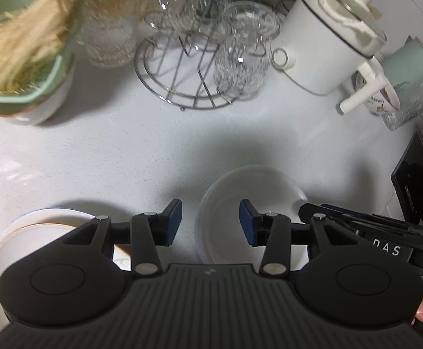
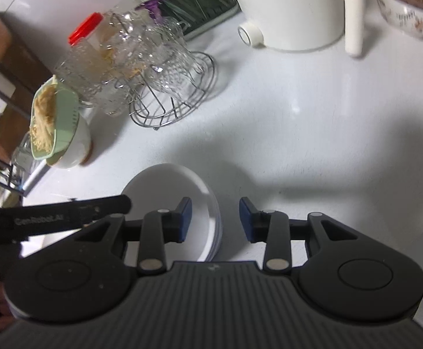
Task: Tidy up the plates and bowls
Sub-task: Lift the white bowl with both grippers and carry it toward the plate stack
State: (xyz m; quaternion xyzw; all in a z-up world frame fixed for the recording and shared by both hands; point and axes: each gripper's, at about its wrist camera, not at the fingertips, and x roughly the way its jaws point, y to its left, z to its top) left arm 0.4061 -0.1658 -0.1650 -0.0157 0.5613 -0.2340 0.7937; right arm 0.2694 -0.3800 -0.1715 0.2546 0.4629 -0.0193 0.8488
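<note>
The stack of white plates (image 1: 249, 200) sits on the surface (image 1: 124, 151); both the left hand-held gripper (image 1: 210, 222) and right hand-held gripper (image 2: 216, 219) hover with jaws apart, empty. Plates look stiff, smooth, breakable; grip the rim

White plates (image 1: 240, 192) stacked on countertop (image 1: 124, 151)

The left gripper (image 1: 210, 222) hangs with jaws apart and empty over the white counter (image 1: 124, 151), a stack of white plates (image 1: 240, 186) just beyond its right fingertip, lower centre of frame.
</note>
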